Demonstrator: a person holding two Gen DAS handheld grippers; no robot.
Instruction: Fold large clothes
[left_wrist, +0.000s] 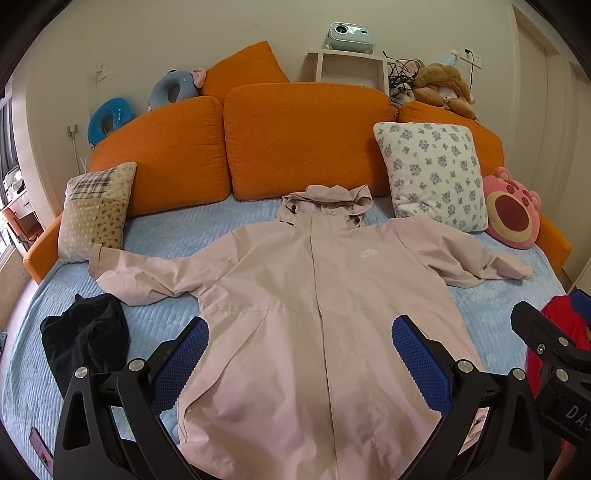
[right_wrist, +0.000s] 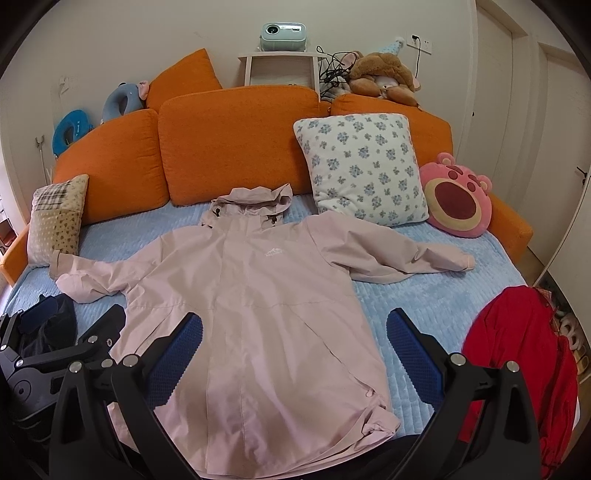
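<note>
Pink jacket (left_wrist: 314, 314) spread flat, front up, on blue bed (left_wrist: 155, 236). Left hand-held gripper (left_wrist: 301, 365) and right hand-held gripper (right_wrist: 293, 360) released, empty, hovering above near hem. Risks: slippery shell sliding from pinch; far-left sleeve (left_wrist: 147, 277) bunched, likely creasing the fold; black garment (left_wrist: 85, 336) near left, easily snagged.

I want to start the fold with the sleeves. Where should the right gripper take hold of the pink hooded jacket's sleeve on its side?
Probably at the cuff of the pink hooded jacket. That sleeve lies flat, stretched out to the right on the blue quilted bed cover, with its free end clear of the pillows. Come in from the right, jaws across the cuff, then carry it over the chest.
</note>
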